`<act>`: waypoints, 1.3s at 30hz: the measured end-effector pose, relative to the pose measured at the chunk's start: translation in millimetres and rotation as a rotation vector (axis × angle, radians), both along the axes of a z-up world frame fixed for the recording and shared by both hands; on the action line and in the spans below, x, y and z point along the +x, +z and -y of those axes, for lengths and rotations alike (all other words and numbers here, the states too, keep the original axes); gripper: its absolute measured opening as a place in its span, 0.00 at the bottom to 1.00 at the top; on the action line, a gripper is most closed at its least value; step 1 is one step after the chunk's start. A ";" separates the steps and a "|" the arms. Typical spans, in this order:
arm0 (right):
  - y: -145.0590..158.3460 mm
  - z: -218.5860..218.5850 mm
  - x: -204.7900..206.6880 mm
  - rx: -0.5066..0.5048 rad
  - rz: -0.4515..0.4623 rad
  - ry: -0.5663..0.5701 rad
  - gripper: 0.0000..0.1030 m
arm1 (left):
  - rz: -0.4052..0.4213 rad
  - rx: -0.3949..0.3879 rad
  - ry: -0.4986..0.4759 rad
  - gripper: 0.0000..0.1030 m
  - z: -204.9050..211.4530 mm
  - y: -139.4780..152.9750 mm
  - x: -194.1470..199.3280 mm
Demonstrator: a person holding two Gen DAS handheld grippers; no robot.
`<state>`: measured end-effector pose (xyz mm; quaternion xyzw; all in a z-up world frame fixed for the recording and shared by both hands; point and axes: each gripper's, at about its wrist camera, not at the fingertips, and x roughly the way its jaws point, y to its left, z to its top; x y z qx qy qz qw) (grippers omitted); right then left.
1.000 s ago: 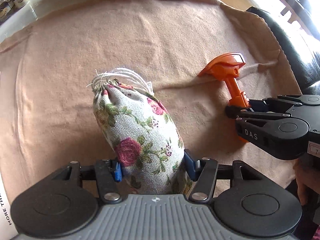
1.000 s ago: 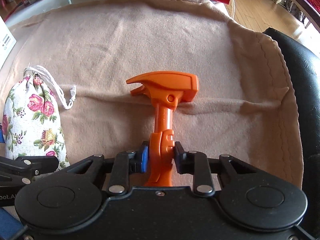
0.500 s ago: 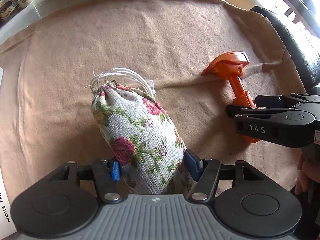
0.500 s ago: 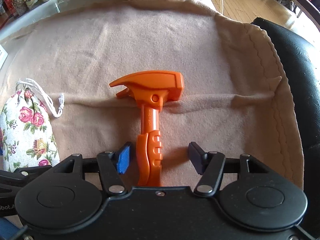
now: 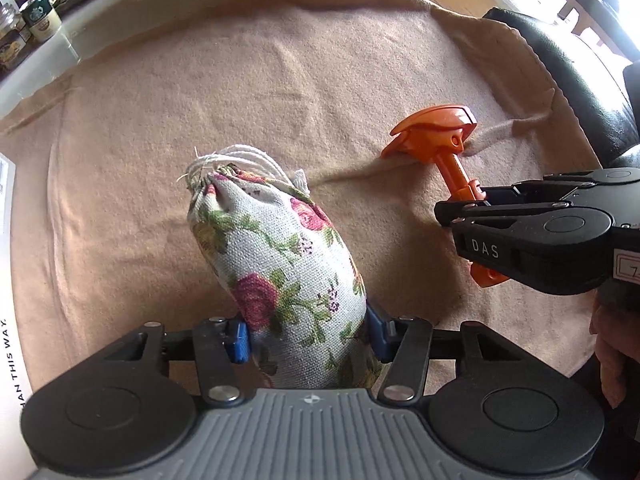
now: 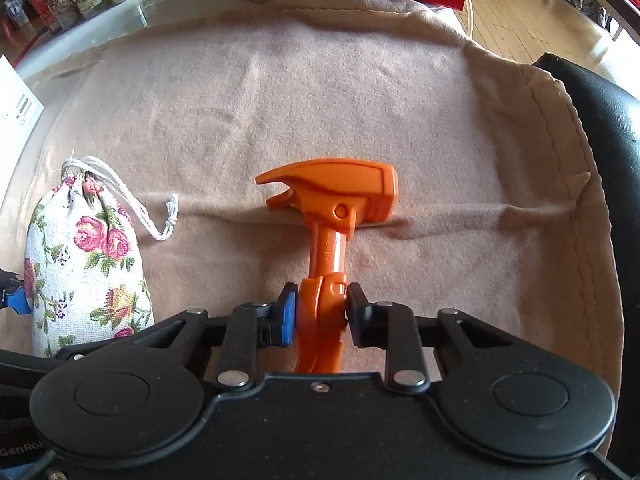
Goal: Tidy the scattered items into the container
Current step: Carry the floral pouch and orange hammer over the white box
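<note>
1. The left gripper (image 5: 306,338), seen in its own wrist view, has its blue pads pressed against the lower flanks of a floral-print linen drawstring pouch (image 5: 280,272). Its jaws have just been closing, with the pouch between them; the grip reads as firm, since the fabric bulges above the pads.
2. The pouch lies on a beige fleece cloth (image 5: 240,92) that covers the table. Its long axis runs away from the fingers, with the cinched neck and white cord at the far end.
3. The right gripper (image 6: 322,314) has just been closing and now clamps the grooved handle of an orange plastic toy hammer (image 6: 332,208). Blue pad and black pad meet the handle on opposite sides.
4. The hammer's long axis points straight ahead of the right fingers. Its head rests on a fold of the cloth, claw to the left in the right wrist view.
5. Each hand sits directly over its own item. The two items are near each other but apart, the hammer to the right of the pouch.
6. A person's hand (image 5: 612,344) shows at the edge of the left wrist view, behind the right gripper.
7. No container can be identified with certainty in either view. The next move is judged to be a lift, followed by a carry toward it.
</note>
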<state>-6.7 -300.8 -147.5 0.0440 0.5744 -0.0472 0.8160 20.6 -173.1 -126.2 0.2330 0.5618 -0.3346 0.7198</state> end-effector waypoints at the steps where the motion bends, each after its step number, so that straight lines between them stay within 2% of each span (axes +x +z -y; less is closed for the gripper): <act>1: 3.9 0.6 -1.7 0.015 0.007 -0.007 0.26 | 0.007 -0.002 -0.007 0.53 -0.6 3.3 -0.6; 9: 41.6 -0.6 -12.4 0.072 0.049 -0.036 0.26 | 0.049 -0.033 -0.011 0.53 -13.3 34.8 6.9; 14: 62.9 -13.4 -15.3 0.054 0.073 -0.013 0.26 | 0.083 -0.029 -0.003 0.53 -32.5 56.0 15.3; 27: 79.5 -71.2 -9.9 0.050 0.084 0.086 0.26 | 0.199 -0.005 0.079 0.53 -111.2 116.9 52.7; 39: 118.0 -114.5 13.9 0.040 0.129 0.164 0.26 | 0.233 0.006 0.125 0.53 -177.5 155.7 86.1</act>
